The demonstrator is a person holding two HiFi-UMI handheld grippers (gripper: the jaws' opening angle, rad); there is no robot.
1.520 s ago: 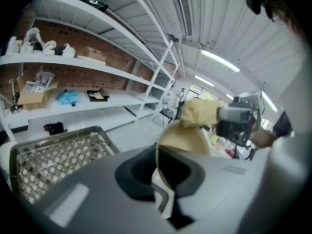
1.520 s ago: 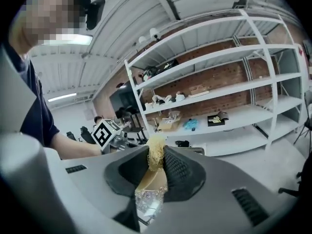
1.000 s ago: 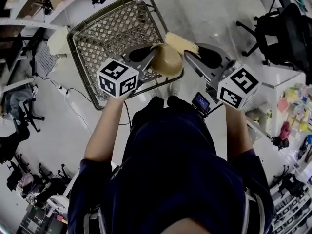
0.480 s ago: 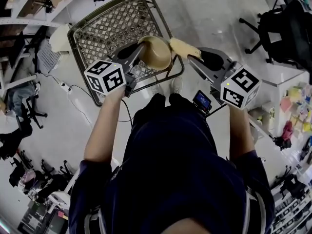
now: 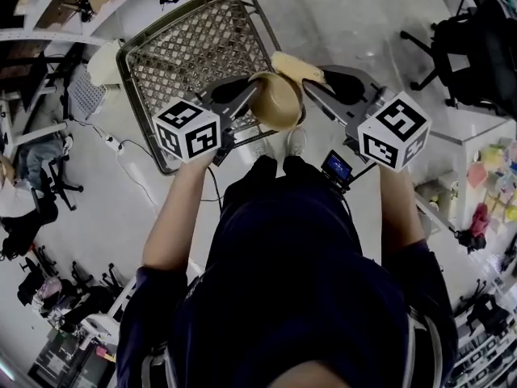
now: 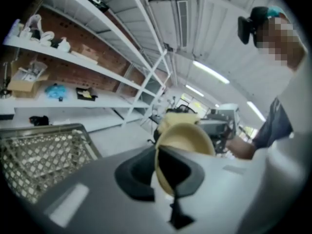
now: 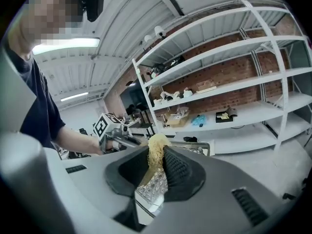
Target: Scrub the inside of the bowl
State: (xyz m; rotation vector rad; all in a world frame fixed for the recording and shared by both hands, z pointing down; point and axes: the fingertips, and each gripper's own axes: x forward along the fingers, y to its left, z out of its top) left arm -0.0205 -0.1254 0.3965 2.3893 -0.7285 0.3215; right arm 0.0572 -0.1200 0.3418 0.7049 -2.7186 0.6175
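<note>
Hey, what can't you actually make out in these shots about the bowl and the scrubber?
1. Bowl inside: it faces away in the head view, and the left gripper covers part of it in the left gripper view.
2. Whether the scrubber touches it: the bowl's wall hides that in the head view, and the scrubber blocks the bowl in the right gripper view.
3. Shelf items: too small.
</note>
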